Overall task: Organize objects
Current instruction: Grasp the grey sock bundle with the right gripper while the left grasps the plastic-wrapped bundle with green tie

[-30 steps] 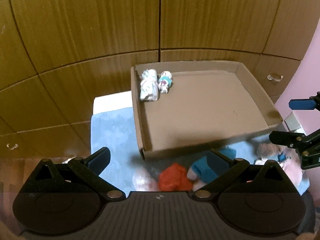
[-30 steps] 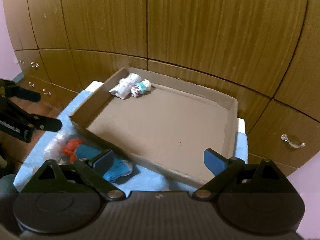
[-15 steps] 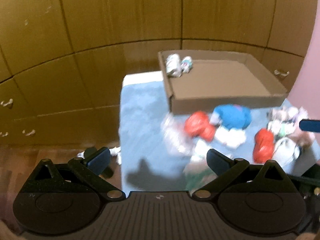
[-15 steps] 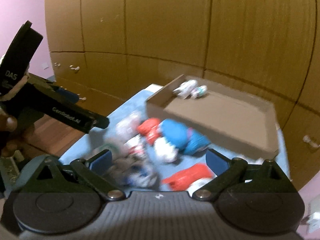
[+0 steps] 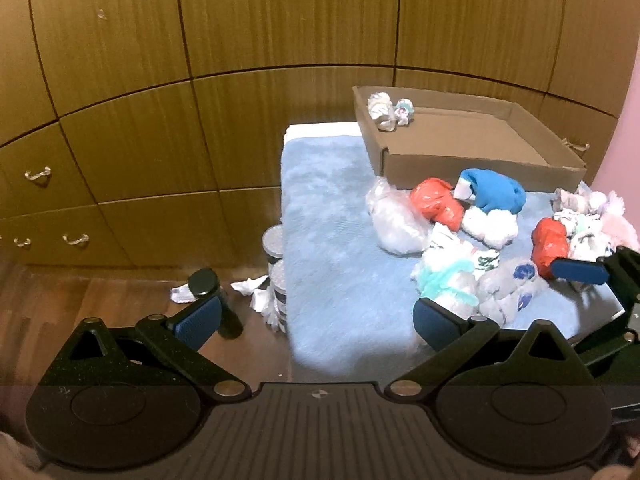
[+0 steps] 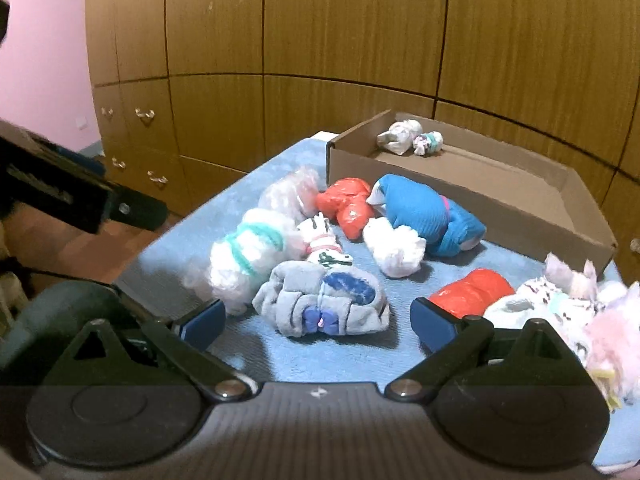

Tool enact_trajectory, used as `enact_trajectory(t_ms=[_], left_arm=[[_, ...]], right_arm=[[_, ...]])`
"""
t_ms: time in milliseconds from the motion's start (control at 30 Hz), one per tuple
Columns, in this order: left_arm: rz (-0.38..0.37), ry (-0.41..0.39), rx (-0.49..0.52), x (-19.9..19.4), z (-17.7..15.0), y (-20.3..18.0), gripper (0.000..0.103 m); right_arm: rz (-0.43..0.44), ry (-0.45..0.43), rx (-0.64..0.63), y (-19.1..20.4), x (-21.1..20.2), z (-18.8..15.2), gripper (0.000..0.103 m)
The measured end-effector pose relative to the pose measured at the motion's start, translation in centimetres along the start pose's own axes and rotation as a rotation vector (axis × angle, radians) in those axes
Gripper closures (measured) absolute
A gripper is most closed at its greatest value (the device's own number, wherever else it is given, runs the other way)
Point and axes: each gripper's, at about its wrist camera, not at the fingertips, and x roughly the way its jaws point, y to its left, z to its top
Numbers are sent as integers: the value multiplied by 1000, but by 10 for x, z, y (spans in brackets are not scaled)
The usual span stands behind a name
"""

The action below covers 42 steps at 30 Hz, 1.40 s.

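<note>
Hovering with fingers spread and empty, the right gripper (image 6: pixel 316 320) sits just above a grey rolled sock bundle (image 6: pixel 324 304) on the blue mat (image 6: pixel 328 356). Left gripper (image 5: pixel 316 320) likewise spread, empty. Beyond: red bundle (image 6: pixel 348 208), blue bundle (image 6: pixel 424 212). Farthest, cardboard tray (image 6: pixel 520 216) holding two small rolls (image 6: pixel 412 140) in its far corner.

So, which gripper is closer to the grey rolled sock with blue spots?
Right. The right gripper is open just in front of the grey sock; the left gripper, also open, sits back and to its left.
</note>
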Motion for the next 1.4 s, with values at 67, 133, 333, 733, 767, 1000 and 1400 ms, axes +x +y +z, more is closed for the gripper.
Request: enact_trajectory(t_ms=[67, 133, 333, 733, 767, 1000, 1400], left_arm=[[-3, -2, 2, 0, -1, 1, 0], [-3, -4, 0, -2, -2, 2, 0], [-19, -2, 12, 0, -3, -3, 0], [-74, 3, 76, 7, 0, -33, 0], [-78, 3, 84, 9, 1, -37, 0], [-107, 29, 161, 31, 8, -77, 5], [-116, 68, 130, 50, 8, -80, 56]], right_arm=[[-20, -6, -27, 5, 5, -2, 6], [-22, -6, -22, 5, 8, -4, 8], [-25, 17, -37, 4, 20, -6, 22], [20, -30, -45, -18, -3, 0, 38], [13, -37, -47, -21, -7, 2, 38], [-43, -84, -22, -46, -33, 9, 37], [-61, -93, 12, -69, -39, 11, 37]])
